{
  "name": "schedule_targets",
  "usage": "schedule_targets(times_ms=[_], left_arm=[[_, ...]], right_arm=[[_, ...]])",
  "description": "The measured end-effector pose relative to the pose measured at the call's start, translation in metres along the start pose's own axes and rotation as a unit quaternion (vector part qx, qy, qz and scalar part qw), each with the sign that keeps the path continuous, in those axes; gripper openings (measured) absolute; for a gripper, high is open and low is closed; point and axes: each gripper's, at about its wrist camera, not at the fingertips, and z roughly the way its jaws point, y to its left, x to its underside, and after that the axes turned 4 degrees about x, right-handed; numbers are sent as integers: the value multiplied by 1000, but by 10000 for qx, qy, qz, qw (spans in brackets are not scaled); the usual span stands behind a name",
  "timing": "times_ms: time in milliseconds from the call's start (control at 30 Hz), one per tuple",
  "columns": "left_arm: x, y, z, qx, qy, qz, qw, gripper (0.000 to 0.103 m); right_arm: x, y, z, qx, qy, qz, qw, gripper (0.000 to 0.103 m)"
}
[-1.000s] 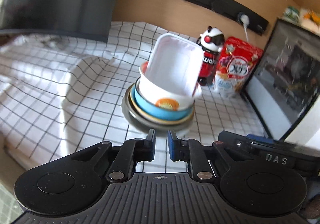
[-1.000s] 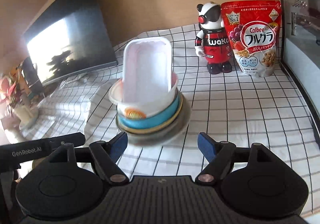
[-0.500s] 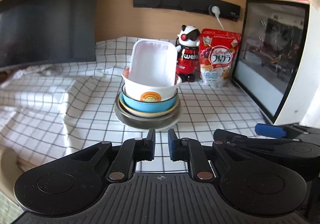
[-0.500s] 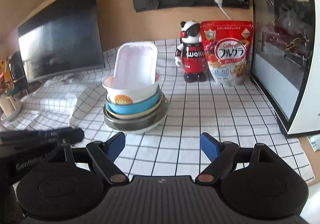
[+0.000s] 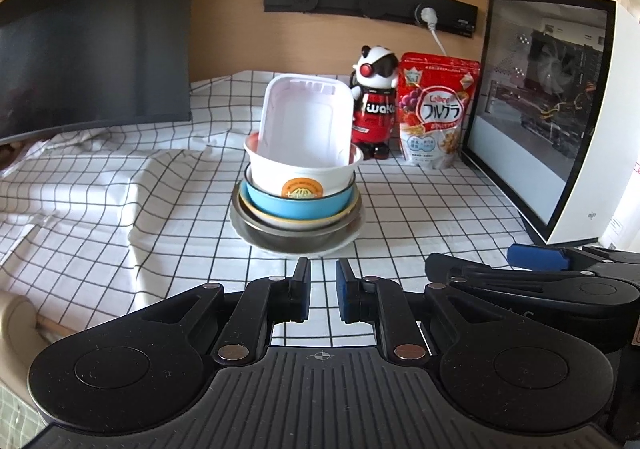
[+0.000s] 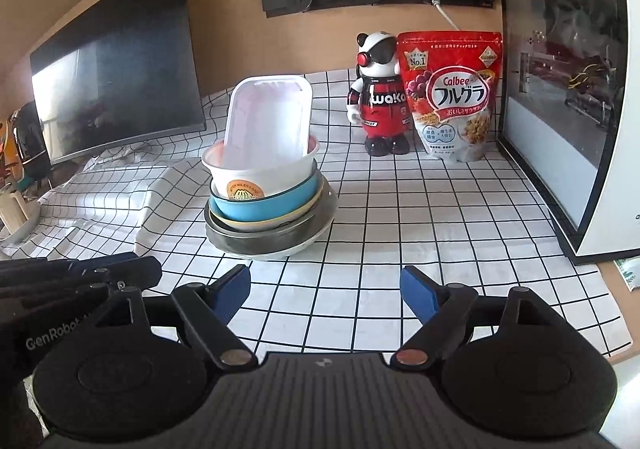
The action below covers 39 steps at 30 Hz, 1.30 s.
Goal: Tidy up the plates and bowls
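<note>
A stack of dishes stands on the checked tablecloth: a metal plate (image 5: 296,237) at the bottom, a cream dish, a blue bowl (image 5: 296,205), a white bowl with an orange sticker (image 5: 302,179), and a white rectangular tray (image 5: 306,125) leaning upright in it. The stack also shows in the right wrist view (image 6: 264,217). My left gripper (image 5: 322,291) is shut and empty, just in front of the stack. My right gripper (image 6: 326,291) is open and empty, in front and to the right of the stack.
A panda figure (image 6: 380,105) and a red cereal bag (image 6: 452,97) stand behind the stack by the wall. A white glass-sided case (image 6: 568,101) is on the right. A dark monitor (image 6: 116,73) is on the left. The cloth (image 5: 120,189) is rumpled on the left.
Both grippers have drawn back from the stack and levelled out. The stack looks farther away and has not moved. Jaw openings are unchanged.
</note>
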Motion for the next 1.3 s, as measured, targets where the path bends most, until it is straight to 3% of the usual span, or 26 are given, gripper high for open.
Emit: schedule_targets(times_ms=[1300], left_arm=[[4, 0, -4, 16, 37, -103, 9999, 16]], right_arm=[[2, 3, -6, -88, -20, -89, 9999, 83]])
